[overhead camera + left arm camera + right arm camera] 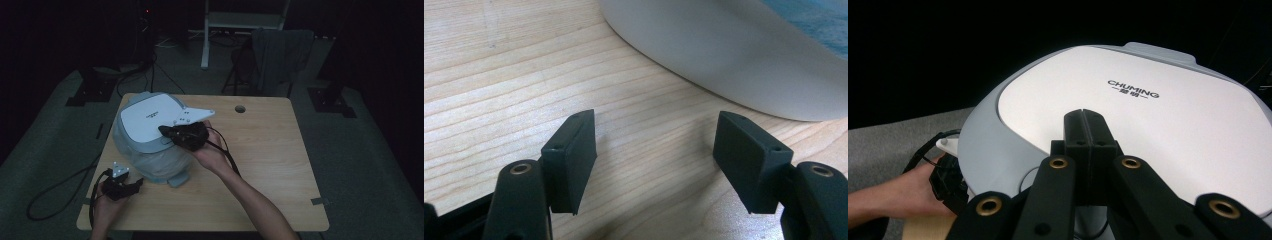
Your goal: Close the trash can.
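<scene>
The white-lidded, pale blue-grey rice cooker [152, 135] stands on the left half of the light wooden desk [265, 165], lid down.

Step in hand, as judged: pressing on the front of the lid, probably at its latch, to release it. The right gripper [1086, 131] is over the front edge of the white lid panel [1148, 130], near the recess below it; whether the tips actually bear on the lid cannot be told. To do this well, the push should go straight down onto the latch, not skating across the smooth panel, and the cooker should be steadied so it does not slide on the desk.

Right gripper: jaws pressed fully together, nothing between them.

Left gripper [656, 150]: jaws spread wide, holding nothing, low over the bare desk just beside the cooker's rounded base [734, 55], apart from it. In the high view it sits at the near left corner [122, 186], well placed to brace the body if required.
</scene>
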Motion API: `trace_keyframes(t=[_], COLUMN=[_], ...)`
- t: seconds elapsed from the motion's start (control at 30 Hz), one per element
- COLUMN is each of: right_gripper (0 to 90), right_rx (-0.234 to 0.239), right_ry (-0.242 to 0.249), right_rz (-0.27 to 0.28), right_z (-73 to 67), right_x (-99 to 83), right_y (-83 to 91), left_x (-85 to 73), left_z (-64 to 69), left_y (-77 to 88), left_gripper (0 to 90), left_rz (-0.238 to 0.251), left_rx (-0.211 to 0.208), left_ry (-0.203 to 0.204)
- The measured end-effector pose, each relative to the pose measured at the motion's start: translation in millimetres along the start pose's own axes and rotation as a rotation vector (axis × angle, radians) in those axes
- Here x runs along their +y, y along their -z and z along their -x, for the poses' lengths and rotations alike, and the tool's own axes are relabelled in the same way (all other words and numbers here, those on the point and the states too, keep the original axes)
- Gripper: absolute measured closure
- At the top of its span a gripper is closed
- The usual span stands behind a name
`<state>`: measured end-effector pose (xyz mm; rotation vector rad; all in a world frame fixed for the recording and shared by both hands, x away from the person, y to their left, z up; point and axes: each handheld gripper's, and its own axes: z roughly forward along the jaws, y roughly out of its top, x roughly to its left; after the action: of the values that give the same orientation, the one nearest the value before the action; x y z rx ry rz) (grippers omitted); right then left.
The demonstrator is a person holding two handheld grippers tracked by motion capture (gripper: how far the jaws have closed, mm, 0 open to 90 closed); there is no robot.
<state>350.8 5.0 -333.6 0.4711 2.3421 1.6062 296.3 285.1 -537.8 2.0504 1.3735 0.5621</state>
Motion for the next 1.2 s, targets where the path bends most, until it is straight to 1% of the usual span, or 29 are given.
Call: trace_keyframes(t=[0.07,0.1,0.2,0.27,0.3,0.37,0.4,0.43,0.47,0.5,0.53,0.6,0.67,0.73,0.83,0.9,0.97,1.07,1.13,1.2], right_gripper=[90.0,90.0,90.0,90.0,90.0,90.0,90.0,90.0,90.0,90.0,90.0,90.0,90.0,90.0,90.0,90.0,90.0,90.0,90.0,90.0], right_rx=[-0.007,-0.007,0.002,0.003,0.007,-0.004,0.001,0.002,-0.009,-0.014,-0.011,-0.023,-0.026,-0.045,-0.053,-0.064,-0.075,-0.101,-0.12,-0.145], right_ry=[0.003,-0.005,-0.012,-0.026,-0.038,-0.036,-0.024,-0.022,-0.039,-0.045,-0.041,-0.035,-0.028,-0.017,-0.002,0.013,0.017,0.006,-0.017,-0.035], right_rz=[0.0,0.002,-0.002,-0.004,0.004,0.004,-0.001,-0.001,-0.002,0.0,0.004,0.008,0.019,0.035,0.068,0.072,0.078,0.091,0.109,0.115], right_z=[-1.1,-1.1,0.3,0.6,1.4,-0.5,0.7,2.4,5.0,7.3,8.6,9.7,8.8,6.4,2.6,0.5,0.8,5.9,12.2,19.2], right_x=[-0.2,-0.9,-0.8,-0.8,-2.0,-1.4,0.3,1.6,3.3,4.2,4.5,5.3,6.0,8.0,12.8,15.5,16.8,14.9,11.9,8.5], right_y=[-0.3,-0.2,-0.4,-0.6,-0.5,-0.5,-0.8,-1.3,-1.6,-2.6,-3.8,-5.8,-5.8,-3.8,1.2,3.6,5.9,10.4,16.1,22.2], left_x=[0.1,0.2,0.1,0.1,0.1,0.1,0.1,0.2,0.1,0.1,0.3,0.7,0.7,0.7,0.7,0.6,0.5,0.0,-0.2,-0.1], left_z=[0.1,0.2,0.2,0.4,0.4,0.4,0.5,0.4,0.5,0.4,0.0,-0.5,-0.6,-0.5,-0.4,-0.2,-0.2,-0.3,-0.3,-0.5], left_y=[-0.1,-0.1,-0.1,-0.1,-0.1,0.0,-0.1,-0.1,-0.1,-0.2,-0.3,-0.7,-0.8,-0.9,-0.6,-0.5,-0.5,-0.3,-0.3,-0.4], left_gripper=[34.3,34.2,34.2,34.2,34.2,34.2,34.2,34.2,34.2,34.2,34.1,34.1,34.1,34.1,34.1,34.1,34.1,34.1,34.1,34.1], left_rz=[-0.001,-0.001,-0.001,0.0,-0.001,0.0,0.001,0.0,0.001,0.001,0.001,0.002,0.002,0.002,0.0,0.0,0.001,0.003,0.004,0.004], left_rx=[0.0,0.001,0.001,0.002,0.002,0.001,0.001,0.001,0.001,0.0,-0.001,-0.001,-0.002,-0.001,0.0,0.0,0.0,-0.001,0.0,-0.002], left_ry=[0.001,0.001,0.002,0.002,0.002,0.003,0.003,0.002,0.002,0.001,0.0,0.0,0.0,0.0,-0.001,-0.001,-0.001,-0.002,-0.003,-0.004])
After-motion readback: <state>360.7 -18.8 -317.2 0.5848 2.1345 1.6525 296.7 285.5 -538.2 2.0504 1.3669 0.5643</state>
